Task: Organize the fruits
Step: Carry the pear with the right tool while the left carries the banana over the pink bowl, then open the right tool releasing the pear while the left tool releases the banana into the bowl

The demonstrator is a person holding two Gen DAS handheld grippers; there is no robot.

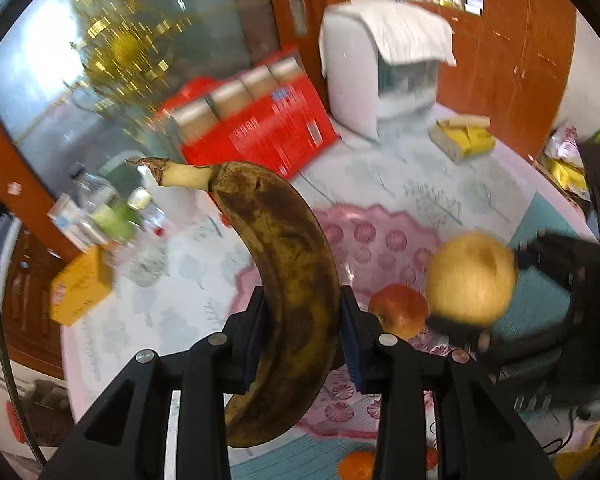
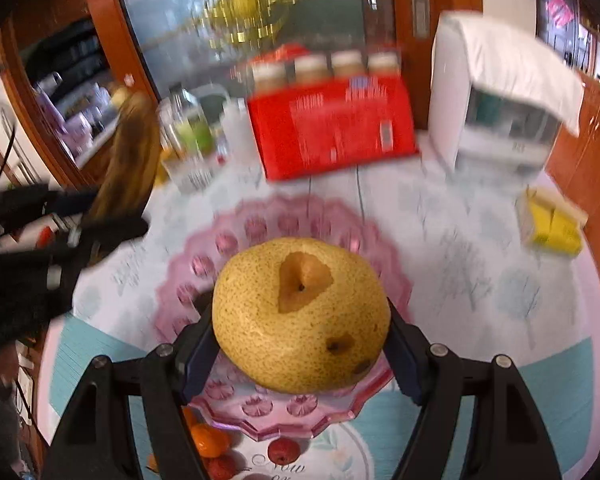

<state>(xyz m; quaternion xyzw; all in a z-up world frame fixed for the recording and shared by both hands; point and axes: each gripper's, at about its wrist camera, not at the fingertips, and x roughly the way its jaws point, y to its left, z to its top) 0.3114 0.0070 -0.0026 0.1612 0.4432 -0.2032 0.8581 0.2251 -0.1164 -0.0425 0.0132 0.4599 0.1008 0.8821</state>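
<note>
My left gripper is shut on a brown-spotted banana, held upright above the pink scalloped plate. A red apple lies on that plate. My right gripper is shut on a yellow speckled pear, held over the same plate. The pear also shows at the right of the left wrist view, blurred. The banana and left gripper show blurred at the left of the right wrist view. Small oranges and red fruits lie on the table before the plate.
A red box with jars, a white covered appliance, bottles and a yellow packet stand at the table's back. An orange box sits at the left edge. An orange lies near the front.
</note>
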